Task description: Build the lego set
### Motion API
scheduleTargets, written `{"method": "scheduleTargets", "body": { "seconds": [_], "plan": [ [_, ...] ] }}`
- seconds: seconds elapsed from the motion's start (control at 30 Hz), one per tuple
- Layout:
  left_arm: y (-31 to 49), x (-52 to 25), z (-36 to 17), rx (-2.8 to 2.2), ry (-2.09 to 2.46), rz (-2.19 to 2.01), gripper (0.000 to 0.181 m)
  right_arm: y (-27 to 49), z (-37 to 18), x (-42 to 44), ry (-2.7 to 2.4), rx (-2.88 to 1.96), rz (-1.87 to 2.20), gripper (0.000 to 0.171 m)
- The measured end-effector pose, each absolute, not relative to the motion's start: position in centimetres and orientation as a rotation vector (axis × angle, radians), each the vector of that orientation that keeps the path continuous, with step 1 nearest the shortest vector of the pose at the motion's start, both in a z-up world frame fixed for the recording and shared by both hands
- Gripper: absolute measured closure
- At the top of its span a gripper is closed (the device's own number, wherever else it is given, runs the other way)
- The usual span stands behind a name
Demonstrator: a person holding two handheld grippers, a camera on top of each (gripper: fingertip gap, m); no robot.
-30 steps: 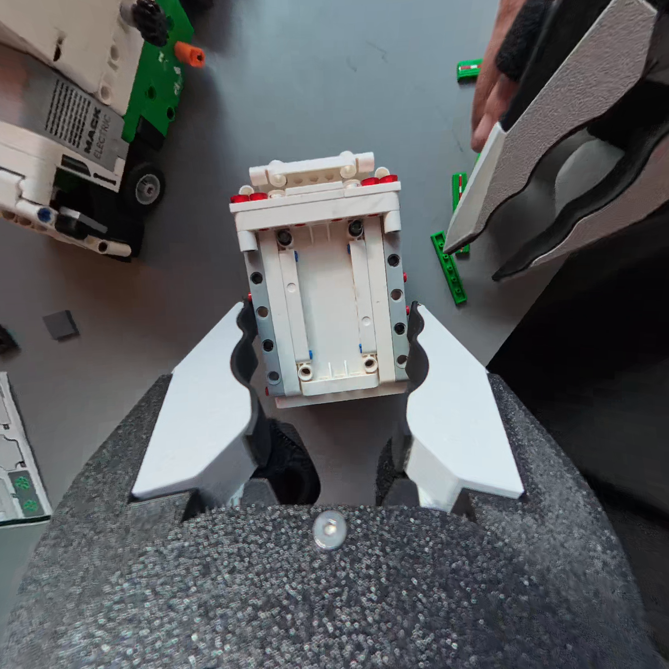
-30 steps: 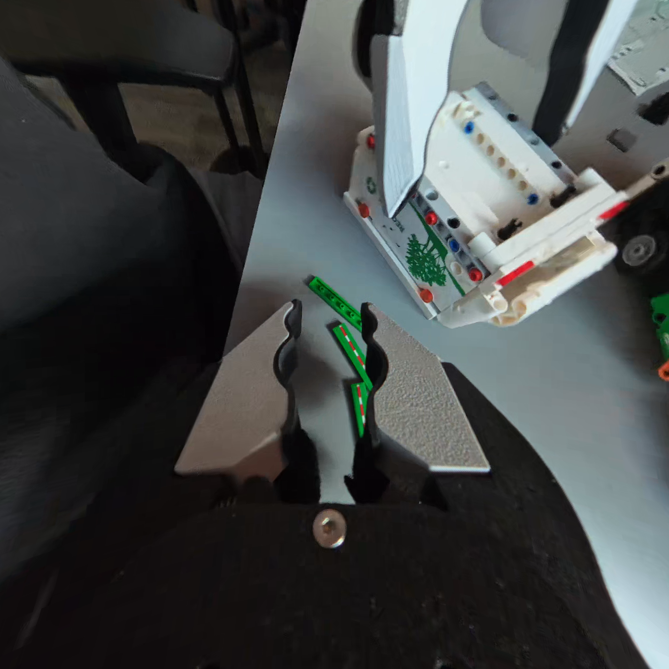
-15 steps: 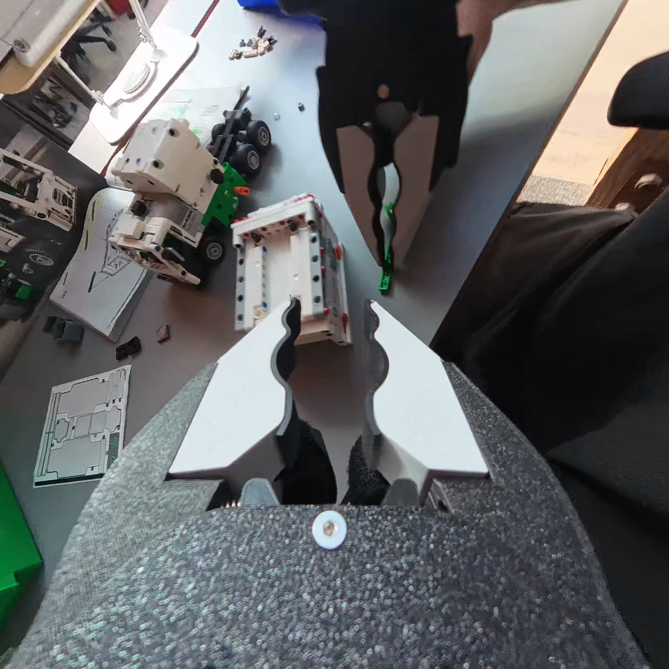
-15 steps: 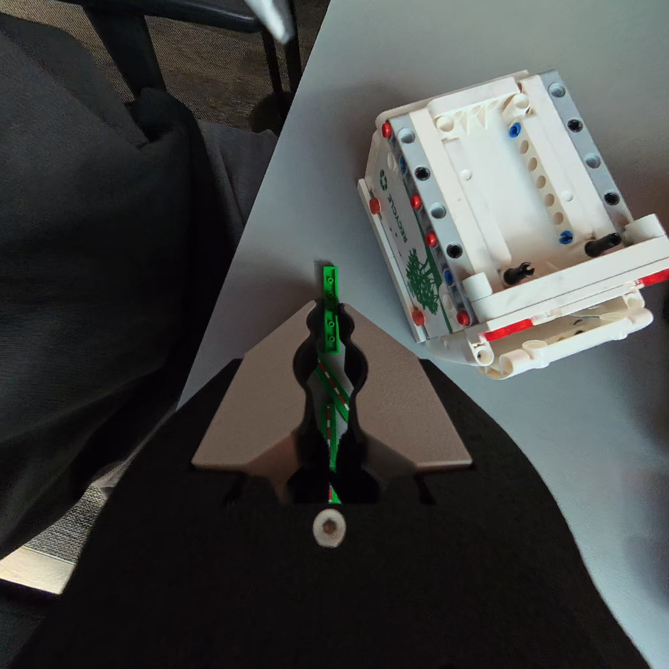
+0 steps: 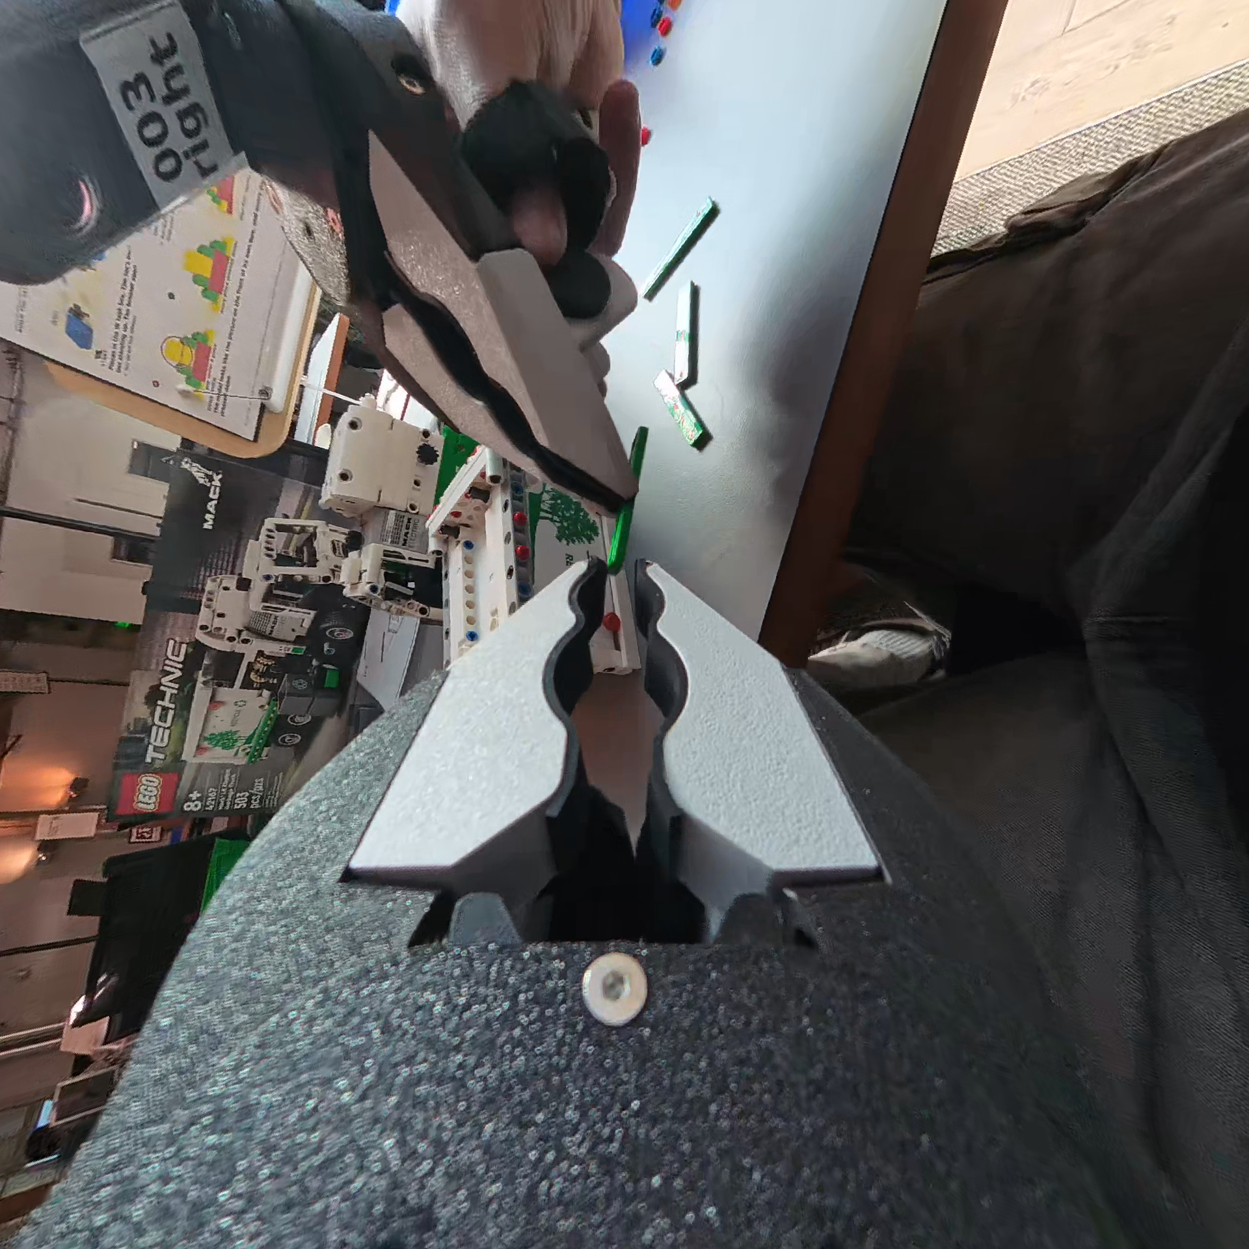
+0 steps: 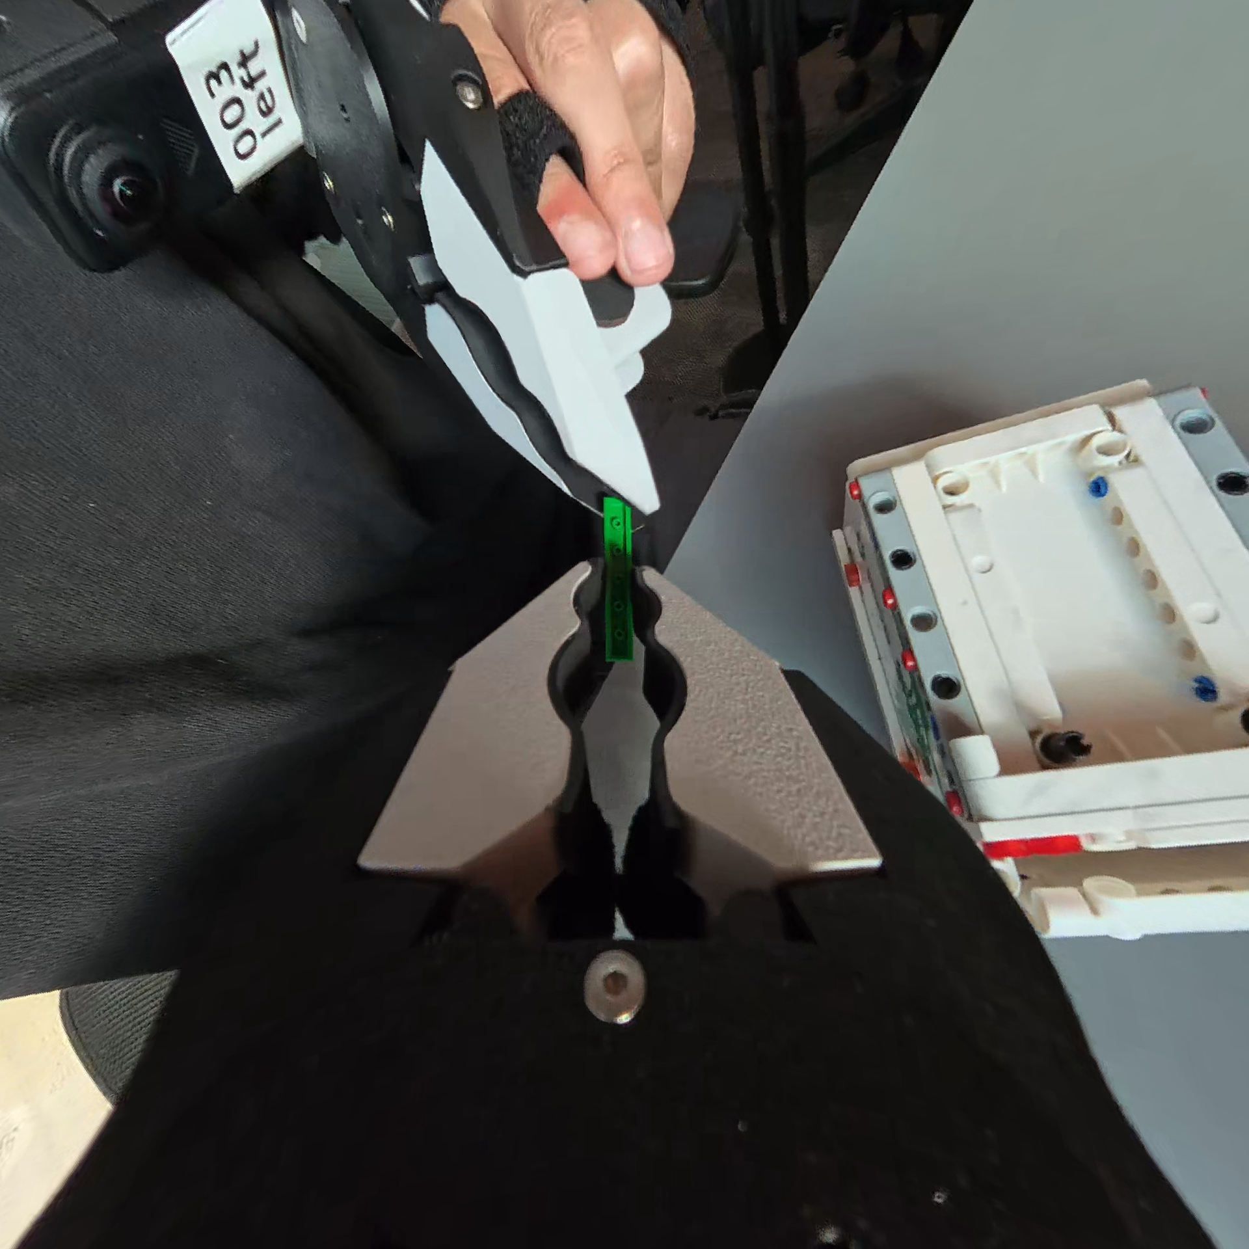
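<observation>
A thin green Lego strip (image 6: 618, 588) is held in the air off the table's edge. My right gripper (image 6: 616, 574) is shut on its near half. My left gripper (image 6: 625, 503) comes down from above, and its tips pinch the strip's far end. In the left wrist view the strip (image 5: 623, 527) runs edge-on from the shut right gripper (image 5: 622, 500) to the tips of my left gripper (image 5: 618, 569), whose jaws are nearly together. The white box-shaped Lego body (image 6: 1047, 608) lies on the grey table (image 6: 1014, 203) to the right, and also shows in the left wrist view (image 5: 486, 574).
Three more green strips (image 5: 686, 338) lie on the table (image 5: 777, 203) near its brown edge (image 5: 851, 338). The white and green truck cab (image 5: 378, 466), the set's box (image 5: 203, 676) and an instruction sheet (image 5: 169, 290) stand beyond. Dark trousers (image 5: 1081, 608) are beside the table. The tips of both grippers are at nearly the same place.
My left gripper let go of the white body, lifted away and closed. My right gripper shut on a green strip and lifted it off the table. The two grippers met at the strip.
</observation>
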State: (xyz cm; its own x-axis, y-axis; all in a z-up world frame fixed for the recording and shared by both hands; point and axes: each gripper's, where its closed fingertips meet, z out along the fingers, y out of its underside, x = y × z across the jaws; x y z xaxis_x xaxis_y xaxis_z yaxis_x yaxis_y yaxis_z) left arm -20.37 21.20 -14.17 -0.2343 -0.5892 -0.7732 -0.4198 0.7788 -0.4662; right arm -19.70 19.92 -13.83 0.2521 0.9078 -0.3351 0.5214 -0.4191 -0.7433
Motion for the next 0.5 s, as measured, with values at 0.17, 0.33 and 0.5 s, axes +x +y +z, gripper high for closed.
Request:
{"method": "scheduleTargets", "body": {
  "seconds": [0.17,0.33,0.5],
  "plan": [
    [20.9,-20.7,-13.5,-0.747,1.834,-0.203,0.179,19.9,-13.2,-20.2,-1.288,-2.016,1.177,0.165],
    [21.4,-20.9,-13.8,-0.742,1.836,-0.193,0.180,20.6,-13.4,-20.3,-1.301,-2.022,1.213,0.165],
    [23.7,-21.1,-14.1,-1.021,1.829,-0.445,0.180,23.8,-11.8,-18.6,-1.359,-1.987,0.880,0.124]
  ]
}}
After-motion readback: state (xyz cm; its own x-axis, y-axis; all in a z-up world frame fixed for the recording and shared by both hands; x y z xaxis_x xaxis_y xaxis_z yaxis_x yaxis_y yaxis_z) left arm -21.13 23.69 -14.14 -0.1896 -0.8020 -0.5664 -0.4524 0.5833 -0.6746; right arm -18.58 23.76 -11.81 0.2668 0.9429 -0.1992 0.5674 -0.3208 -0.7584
